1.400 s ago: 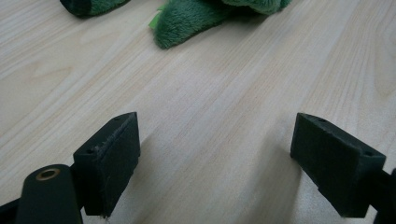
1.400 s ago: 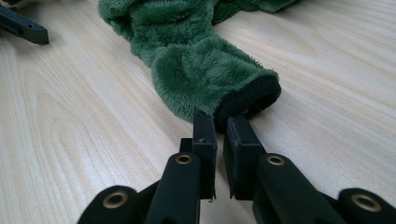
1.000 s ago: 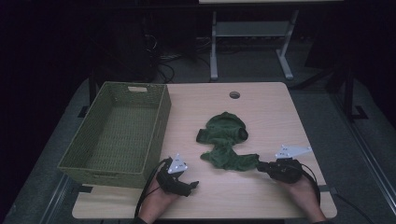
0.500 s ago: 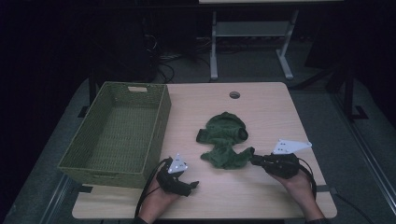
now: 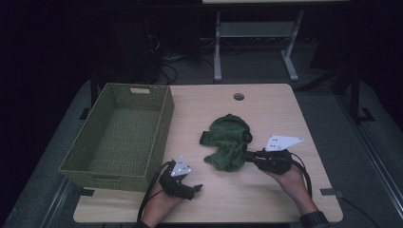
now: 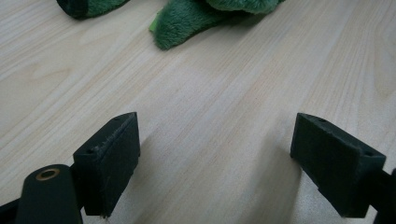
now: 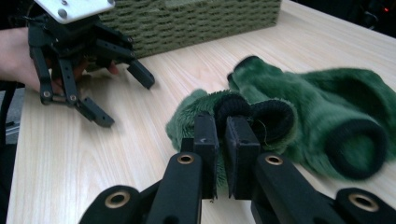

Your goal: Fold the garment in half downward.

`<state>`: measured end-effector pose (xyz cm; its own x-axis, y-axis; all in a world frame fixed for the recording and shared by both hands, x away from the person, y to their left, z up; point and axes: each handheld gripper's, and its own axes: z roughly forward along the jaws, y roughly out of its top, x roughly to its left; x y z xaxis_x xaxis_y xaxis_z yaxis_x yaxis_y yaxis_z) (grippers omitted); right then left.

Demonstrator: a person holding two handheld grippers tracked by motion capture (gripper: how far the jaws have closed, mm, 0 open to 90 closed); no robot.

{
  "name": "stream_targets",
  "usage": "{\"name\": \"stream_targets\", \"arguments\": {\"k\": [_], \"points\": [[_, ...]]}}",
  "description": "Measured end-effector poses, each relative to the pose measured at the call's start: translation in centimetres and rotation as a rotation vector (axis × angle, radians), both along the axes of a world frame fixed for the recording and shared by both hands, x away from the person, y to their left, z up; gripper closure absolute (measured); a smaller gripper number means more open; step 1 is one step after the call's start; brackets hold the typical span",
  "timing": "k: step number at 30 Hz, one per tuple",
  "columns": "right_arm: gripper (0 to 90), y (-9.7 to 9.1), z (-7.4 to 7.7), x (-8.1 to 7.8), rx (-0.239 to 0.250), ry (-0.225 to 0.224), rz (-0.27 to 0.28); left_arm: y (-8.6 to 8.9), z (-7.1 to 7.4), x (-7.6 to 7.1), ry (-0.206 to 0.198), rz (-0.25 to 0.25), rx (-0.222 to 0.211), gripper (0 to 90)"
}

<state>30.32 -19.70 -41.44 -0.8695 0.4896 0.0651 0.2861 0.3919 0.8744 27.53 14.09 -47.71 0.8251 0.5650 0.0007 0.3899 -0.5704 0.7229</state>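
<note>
**Right gripper pinches the green garment; left gripper rests with jaws apart**

The right gripper [image 7: 222,128] has its two black jaws drawn nearly together on a fold of the green fleece garment [image 7: 317,116], pinching the cloth at a black-trimmed cuff at the garment's near edge. In the high view the right gripper [image 5: 247,156] points toward the left of the table, its tips at the garment's [image 5: 228,140] right edge, with the person's hand behind it and the grey three-cornered plate on top.

The garment lies crumpled on the wooden table [image 5: 285,118], near the middle and a little toward the person's side, between the two grippers.

The left gripper [image 5: 196,189] sits low at the near edge of the table, just beside the front corner of the woven basket [image 5: 95,147], and well apart from the garment. Its jaws stand wide, with bare tabletop [image 6: 210,130] between them and nothing held; the garment's [image 6: 187,21] edge lies farther off ahead of them.

The basket stands on the left part of the table, apart from the garment.
</note>
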Motion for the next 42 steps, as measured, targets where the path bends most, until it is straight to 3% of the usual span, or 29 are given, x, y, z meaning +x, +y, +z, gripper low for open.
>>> {"name": "stream_targets", "arguments": {"k": [7,13,16,21,23,30,34,40,42], "points": [[82.9,2.3,-0.1,1.2,-0.017,-0.002,0.021,0.0,0.0,0.0,0.002,0.001,-0.002,15.2],[73.8,3.6,-0.5,1.9,0.011,-0.012,0.018,0.0,0.0,0.0,-0.002,-0.001,0.001,15.2],[73.6,3.7,-0.4,2.1,0.025,-0.019,0.002,0.0,0.0,0.0,-0.002,0.000,0.000,15.2],[80.5,3.5,-0.4,3.1,0.035,0.031,-0.075,0.0,0.0,0.0,-0.002,-0.004,0.003,15.2],[81.3,3.7,-0.9,3.6,0.018,0.049,-0.098,0.0,0.0,0.0,0.001,-0.002,0.002,15.2],[81.7,5.2,-3.4,4.8,-0.075,0.121,-0.084,0.0,0.0,0.0,0.001,-0.002,0.001,15.2],[87.0,5.6,-4.5,5.0,-0.112,0.170,-0.086,0.0,0.0,0.0,0.001,-0.001,0.002,15.2],[89.8,5.6,-5.3,5.2,-0.116,0.220,-0.090,0.0,0.0,0.0,0.002,-0.001,0.001,15.2],[89.8,5.6,-5.4,5.2,-0.117,0.219,-0.087,0.0,0.0,0.0,0.002,-0.001,0.001,15.2]]}}
